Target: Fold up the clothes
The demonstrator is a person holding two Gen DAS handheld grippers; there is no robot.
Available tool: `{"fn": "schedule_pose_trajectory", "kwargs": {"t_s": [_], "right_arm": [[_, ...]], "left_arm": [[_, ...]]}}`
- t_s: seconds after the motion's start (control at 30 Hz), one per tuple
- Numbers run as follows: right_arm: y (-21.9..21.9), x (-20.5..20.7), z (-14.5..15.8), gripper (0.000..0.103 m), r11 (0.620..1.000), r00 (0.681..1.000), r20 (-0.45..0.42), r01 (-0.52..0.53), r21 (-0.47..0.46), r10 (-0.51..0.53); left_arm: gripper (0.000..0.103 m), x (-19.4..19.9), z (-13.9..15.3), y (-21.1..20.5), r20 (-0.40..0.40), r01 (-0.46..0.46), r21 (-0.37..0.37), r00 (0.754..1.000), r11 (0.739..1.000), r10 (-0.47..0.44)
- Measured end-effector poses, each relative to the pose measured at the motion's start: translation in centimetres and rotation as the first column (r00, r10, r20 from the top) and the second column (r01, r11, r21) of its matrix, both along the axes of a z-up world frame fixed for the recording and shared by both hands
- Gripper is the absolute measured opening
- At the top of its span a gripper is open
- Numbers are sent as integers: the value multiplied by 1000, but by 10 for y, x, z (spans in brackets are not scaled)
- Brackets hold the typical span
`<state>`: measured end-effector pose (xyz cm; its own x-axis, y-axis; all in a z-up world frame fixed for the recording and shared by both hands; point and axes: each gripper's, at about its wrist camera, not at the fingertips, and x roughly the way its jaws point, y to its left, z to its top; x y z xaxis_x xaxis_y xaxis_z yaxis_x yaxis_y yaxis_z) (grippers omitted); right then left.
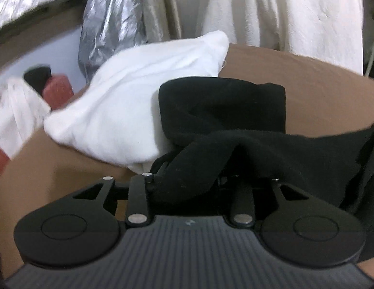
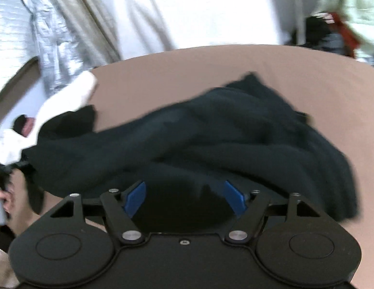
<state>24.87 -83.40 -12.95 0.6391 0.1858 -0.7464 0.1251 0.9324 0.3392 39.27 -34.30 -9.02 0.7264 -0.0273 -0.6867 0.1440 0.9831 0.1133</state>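
Seen from the left wrist: black garment (image 1: 218, 110) lying on a brown table surface (image 1: 319, 91), with one folded part further away and a loose fold draped over the fingers of the left gripper (image 1: 199, 175). Fingertips hidden under that fold, so impossible to tell from this view how far apart the jaws stand, or whether the pads press on the cloth. Touching the black garment on its left side, a white cloth (image 1: 129, 103), spread toward the far edge of the table. Behind the table, pale curtains (image 1: 283, 12) and a crinkled silver sheet (image 1: 109, 24). At the far left, something red with a dark top (image 1: 56, 86), blurred and not possible to name. Seen from the right wrist: the same black garment (image 2: 211, 132) in a rumpled heap across the middle of the table (image 2: 187, 67), the white cloth (image 2: 66, 98) at its left end. Right gripper (image 2: 184, 197) with jaws standing wide apart, blue pads (image 2: 136, 197) clearly visible on both sides. Dark cloth lying low between the pads, but neither pad pressing on it, so nothing gripped. Picture blurred. At the lower left edge, a hand (image 2: 4, 202) around a grey object, only partly in view.
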Motion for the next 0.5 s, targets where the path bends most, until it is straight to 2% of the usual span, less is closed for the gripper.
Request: {"fn": "schedule_pose_trajectory", "kwargs": {"t_s": [0.07,0.17,0.23,0.43,0.5], "right_arm": [[-2,31,-1,77,999,1000,12,-27,19,26],[-8,71,0,77,999,999,32,-32,-17,33],[-13,88,-4,77,999,1000,25,17,-32,-16],[-46,118,-35,77,970,972,-106,220,102,-209],[-54,125,-39,77,957,960,-88,275,95,-267]], "left_arm": [[40,-3,-1,-1,9,5,14,1000,1000,-5],[41,-4,-3,3,9,4,3,1000,1000,-4],[41,-3,-5,6,16,16,-16,1000,1000,-16],[43,0,-11,15,36,41,-97,999,994,-38],[44,3,-15,20,28,38,-143,999,989,-34]]}}
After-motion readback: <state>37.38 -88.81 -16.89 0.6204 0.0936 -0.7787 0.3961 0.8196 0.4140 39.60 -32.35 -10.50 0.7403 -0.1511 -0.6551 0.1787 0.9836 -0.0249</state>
